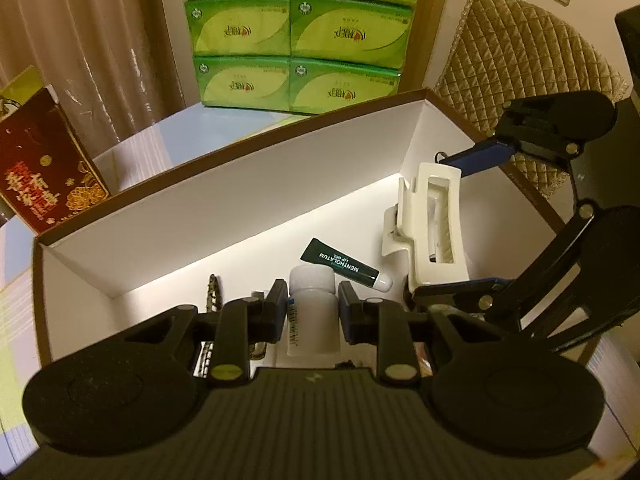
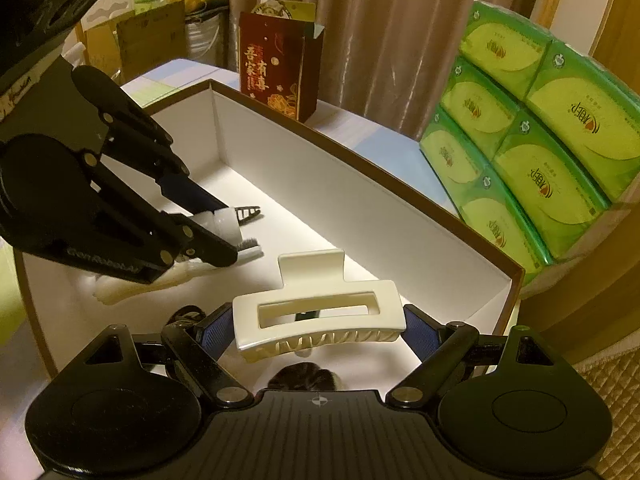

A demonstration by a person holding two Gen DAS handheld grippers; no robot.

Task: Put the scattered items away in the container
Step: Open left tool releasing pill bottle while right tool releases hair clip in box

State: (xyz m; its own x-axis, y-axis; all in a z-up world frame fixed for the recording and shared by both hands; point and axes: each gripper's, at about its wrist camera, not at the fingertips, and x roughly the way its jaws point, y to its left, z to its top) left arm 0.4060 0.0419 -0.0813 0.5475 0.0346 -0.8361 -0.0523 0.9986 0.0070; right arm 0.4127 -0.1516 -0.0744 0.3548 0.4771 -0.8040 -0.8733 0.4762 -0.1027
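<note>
A white box with a brown rim point(image 1: 240, 148) point(image 2: 360, 168) lies open below both grippers. My left gripper point(image 1: 312, 304) point(image 2: 224, 230) is shut on a small white bottle point(image 1: 312, 320) point(image 2: 228, 220) and hangs over the box floor. My right gripper point(image 2: 320, 320) point(image 1: 468, 222) is shut on a white hair claw clip point(image 2: 320, 312) point(image 1: 432, 224), its blue pads pressing both ends, above the box's right part. A dark green lip gel tube point(image 1: 344, 266), a patterned clip point(image 1: 214, 292), a black comb clip point(image 2: 248, 212), a toothbrush point(image 2: 250, 249) and a dark scrunchie point(image 2: 304, 376) lie inside.
Stacked green tissue packs point(image 1: 296, 36) point(image 2: 532, 140) stand behind the box. A dark red gift bag point(image 1: 44, 160) point(image 2: 276, 72) stands at its far left corner. A quilted cushion point(image 1: 520, 64) is to the right, with curtains behind.
</note>
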